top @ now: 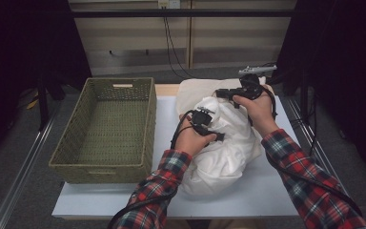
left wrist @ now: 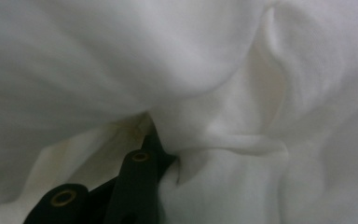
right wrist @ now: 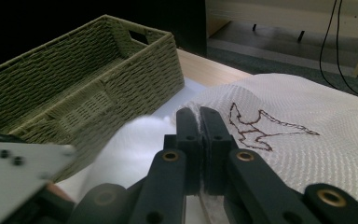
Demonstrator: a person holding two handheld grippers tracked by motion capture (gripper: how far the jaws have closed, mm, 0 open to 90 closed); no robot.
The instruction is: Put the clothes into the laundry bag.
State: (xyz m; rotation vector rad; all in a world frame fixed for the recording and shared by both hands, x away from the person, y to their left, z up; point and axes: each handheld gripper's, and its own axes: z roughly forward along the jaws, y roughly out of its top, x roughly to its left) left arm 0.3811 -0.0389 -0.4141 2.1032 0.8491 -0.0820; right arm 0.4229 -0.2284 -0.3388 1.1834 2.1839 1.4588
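High view above the table (top: pixel 124 200), looking forward and down, both claw views close on white cloth (top: pixel 228 148).

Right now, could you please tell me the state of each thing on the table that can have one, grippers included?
white cloth: bunched in a heap on the table, one edge lifted.
woven basket: upright, empty, beside the cloth.
right gripper: shut on the white cloth's edge.
left gripper: pressed into the cloth; its jaws are buried in folds, so grip unclear.
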